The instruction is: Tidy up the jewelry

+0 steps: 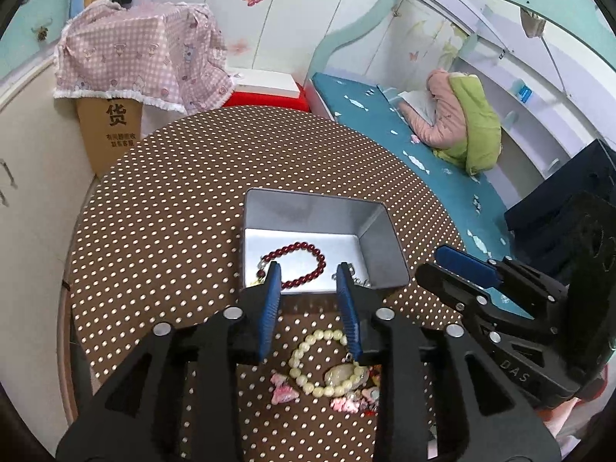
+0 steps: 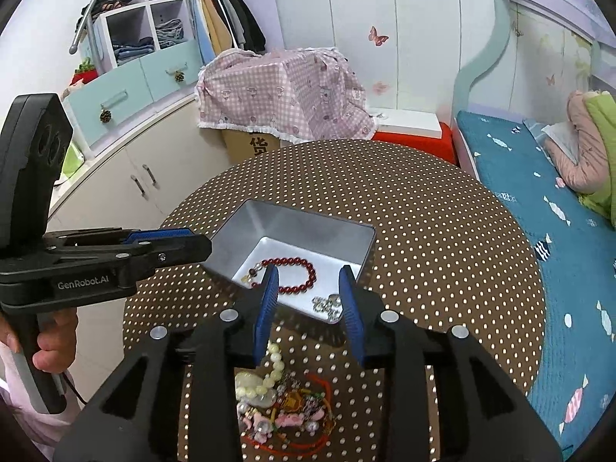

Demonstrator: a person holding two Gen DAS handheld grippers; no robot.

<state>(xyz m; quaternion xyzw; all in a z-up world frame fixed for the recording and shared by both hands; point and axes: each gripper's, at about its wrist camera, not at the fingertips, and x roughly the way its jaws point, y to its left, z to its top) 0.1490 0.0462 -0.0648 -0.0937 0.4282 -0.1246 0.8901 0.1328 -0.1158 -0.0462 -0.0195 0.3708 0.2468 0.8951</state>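
An open silver tin [image 1: 379, 248] [image 2: 227, 244] sits on the round brown dotted table [image 1: 173, 208] [image 2: 442, 231]. Inside it lie a dark red bead bracelet [image 1: 304, 248] [image 2: 296, 261] and a small silver piece [image 2: 326, 304]. A pile of jewelry lies in front of the tin: a cream bead bracelet [image 1: 308, 350] [image 2: 275, 362], pink charms [image 1: 283, 390] and red cord pieces [image 2: 304, 415]. My left gripper [image 1: 309, 273] is open and empty above the tin's near edge. My right gripper [image 2: 308, 275] is open and empty over the tin's near side, above the pile.
A cardboard box under a pink checked cloth [image 1: 142, 54] [image 2: 285, 92] stands behind the table. A bed with a teal sheet [image 1: 435, 146] [image 2: 539, 200] lies to the right, cabinets [image 2: 127, 177] to the left. A red box with a white lid [image 1: 265, 88] sits behind.
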